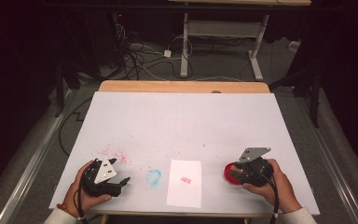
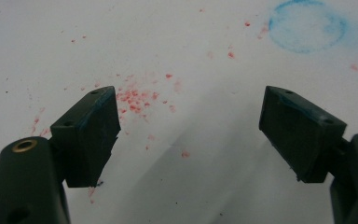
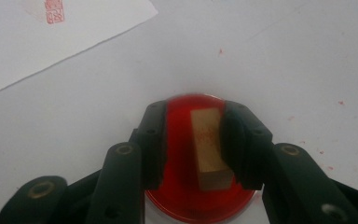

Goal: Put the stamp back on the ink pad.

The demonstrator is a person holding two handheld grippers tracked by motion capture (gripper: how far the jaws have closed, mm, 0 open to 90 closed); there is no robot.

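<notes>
A white table (image 1: 186,121) with a wooden far edge carries a few things. A sheet of paper (image 1: 184,183) lies near its front edge, with a small red stamp mark (image 1: 185,179) printed on it. Left of the paper is a blue ring stain (image 1: 154,177), and farther left a scatter of red specks (image 1: 114,154). Right of the paper sits a round red ink pad (image 1: 233,175), with a wooden stamp (image 3: 208,149) lying on it.
</notes>
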